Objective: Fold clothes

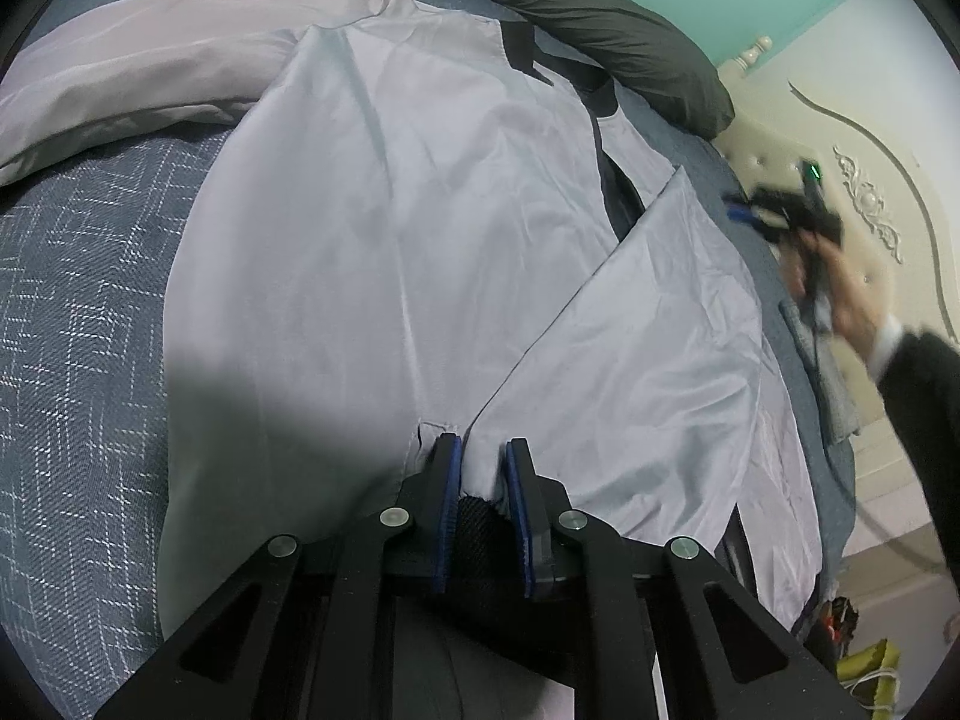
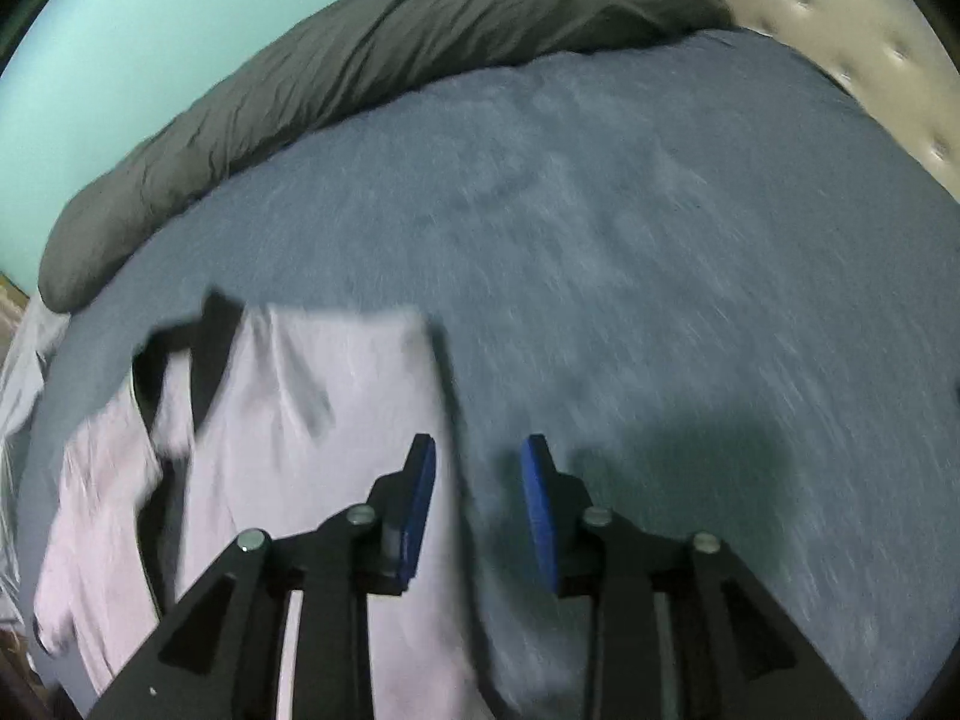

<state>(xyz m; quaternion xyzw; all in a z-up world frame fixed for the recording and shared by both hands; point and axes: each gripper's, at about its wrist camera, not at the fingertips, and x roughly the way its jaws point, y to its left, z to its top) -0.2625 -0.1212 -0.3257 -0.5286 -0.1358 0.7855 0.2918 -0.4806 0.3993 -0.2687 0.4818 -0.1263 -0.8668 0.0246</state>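
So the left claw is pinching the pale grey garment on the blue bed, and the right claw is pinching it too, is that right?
Not quite. The left claw does pinch the pale grey garment on the blue bed, but the right claw holds nothing: in the right wrist view its jaws stand apart with only bedding behind them.
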